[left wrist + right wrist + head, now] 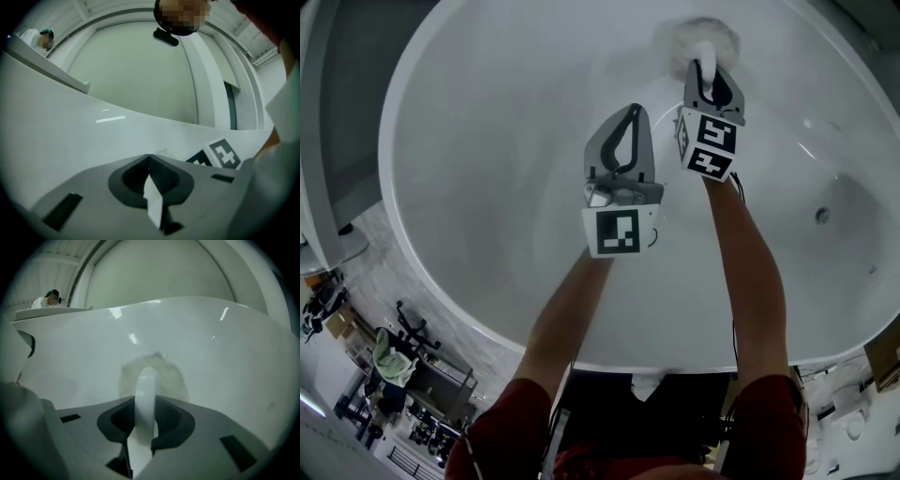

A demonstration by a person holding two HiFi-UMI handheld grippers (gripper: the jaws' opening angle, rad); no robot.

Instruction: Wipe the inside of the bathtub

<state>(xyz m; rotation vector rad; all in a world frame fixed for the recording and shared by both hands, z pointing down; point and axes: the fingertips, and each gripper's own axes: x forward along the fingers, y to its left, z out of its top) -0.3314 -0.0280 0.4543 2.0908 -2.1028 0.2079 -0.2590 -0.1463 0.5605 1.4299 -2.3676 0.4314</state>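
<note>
One bathtub [487,141]; two tools: left tool [633,112], right tool [706,67]; one fluffy scrubber [717,36]; one drain [822,215].

A pale marbled floor [403,272] runs along the left side. At the near left, a dark cart [431,375] stands on it with a green cloth [389,354] draped over it. A cardboard box [886,361] sits at the right edge. Farther off, a plain pale wall [154,273] rises under a ribbed ceiling [49,270]. A person in white [47,300] stands at the far left.
</note>
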